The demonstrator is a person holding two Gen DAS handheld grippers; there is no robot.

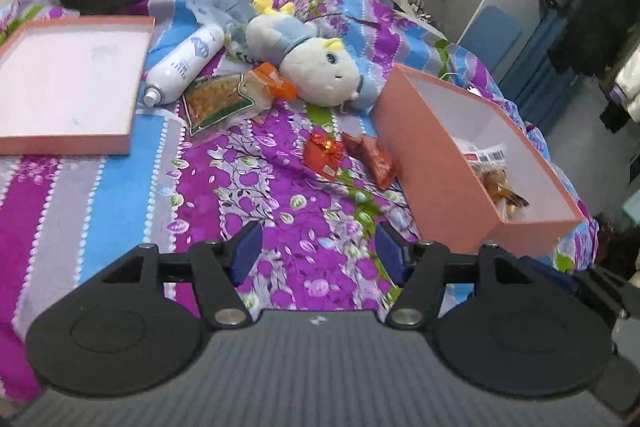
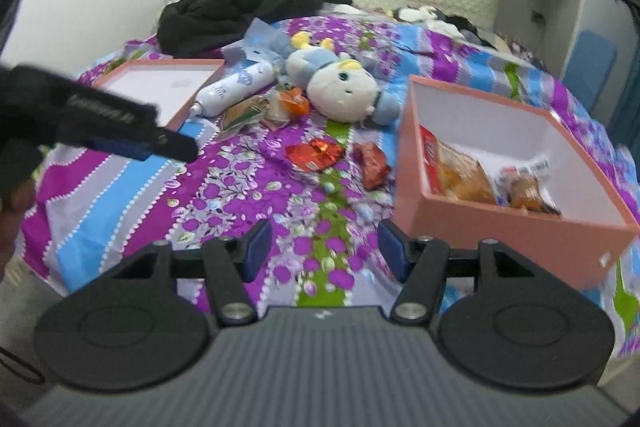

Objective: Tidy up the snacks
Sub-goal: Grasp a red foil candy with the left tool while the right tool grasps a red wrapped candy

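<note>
Lining up on the loose snacks beside the pink box

I am working over the bed (image 1: pixel 100 195): the pink box (image 1: pixel 436 163) at two o'clock is already holding packets, while the green snack bag (image 1: pixel 216 103) at eleven and two red wrappers (image 1: pixel 324 153) at twelve are lying outside. My left hand-held gripper (image 1: pixel 318 251) is standing apart and empty, as is the right hand-held gripper (image 2: pixel 324 249); I am aiming squarely over a wrapper's crimped edge.

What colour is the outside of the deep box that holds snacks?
Salmon pink; the deep box shows best in the right wrist view.
</note>
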